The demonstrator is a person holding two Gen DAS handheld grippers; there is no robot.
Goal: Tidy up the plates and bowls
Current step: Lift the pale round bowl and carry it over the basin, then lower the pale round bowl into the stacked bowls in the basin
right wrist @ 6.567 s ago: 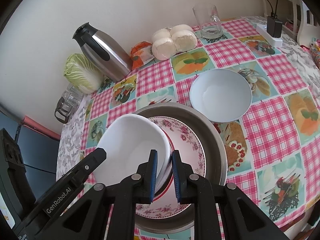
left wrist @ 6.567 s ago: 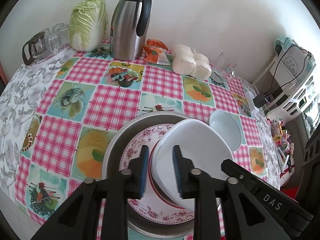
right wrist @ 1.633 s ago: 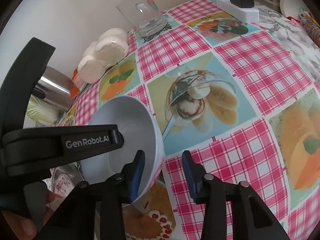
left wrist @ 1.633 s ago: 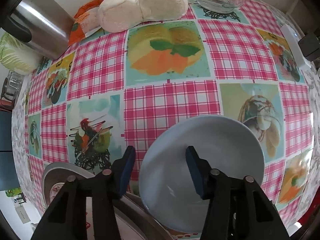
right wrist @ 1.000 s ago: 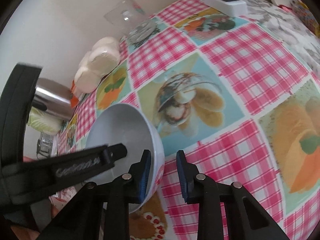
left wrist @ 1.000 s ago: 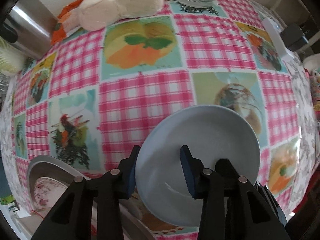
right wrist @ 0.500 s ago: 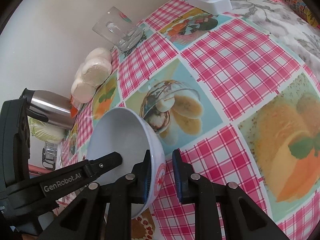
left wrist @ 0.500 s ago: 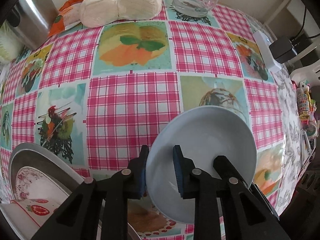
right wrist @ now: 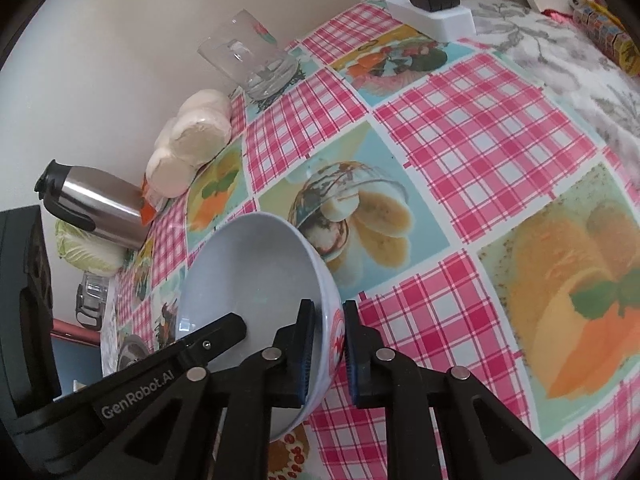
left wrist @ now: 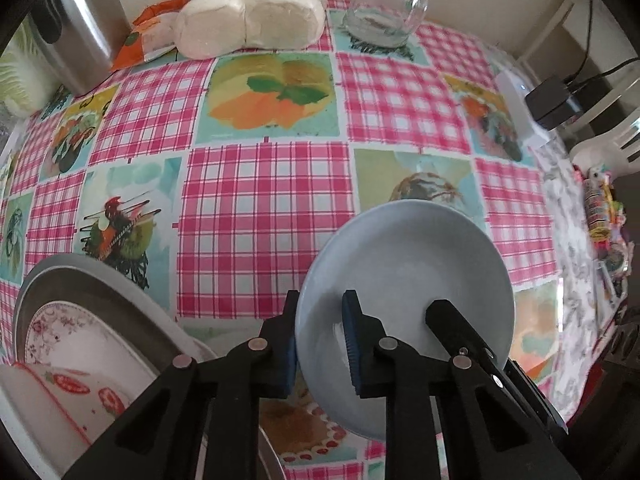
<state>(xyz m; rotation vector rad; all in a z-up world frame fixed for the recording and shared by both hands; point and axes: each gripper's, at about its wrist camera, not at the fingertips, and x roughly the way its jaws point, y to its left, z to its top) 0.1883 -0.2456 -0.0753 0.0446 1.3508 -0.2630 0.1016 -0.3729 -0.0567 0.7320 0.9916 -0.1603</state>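
A pale blue bowl (left wrist: 408, 272) hangs tilted over the checked tablecloth (left wrist: 264, 216), held from two sides. My left gripper (left wrist: 320, 340) has its jaws closing, pads pressing the bowl's left rim. My right gripper (right wrist: 326, 344) is closing too, its pads clamped on the opposite rim of the bowl (right wrist: 256, 276). One right finger (left wrist: 452, 324) shows inside the bowl in the left wrist view. A metal pan (left wrist: 104, 292) at lower left holds a floral plate (left wrist: 80, 336) and a white bowl with red marks (left wrist: 60, 400).
Along the wall stand a glass mug (left wrist: 384, 12), white buns (left wrist: 256, 16), a steel thermos (left wrist: 80, 28) and a cabbage (left wrist: 20, 72). A white power strip with a black plug (right wrist: 432, 4) lies at the table's right side.
Both pairs of jaws have narrowed onto the blue bowl's rim. The bowl has tipped up off the cloth a little, and the left view has shifted so more of the metal pan shows.
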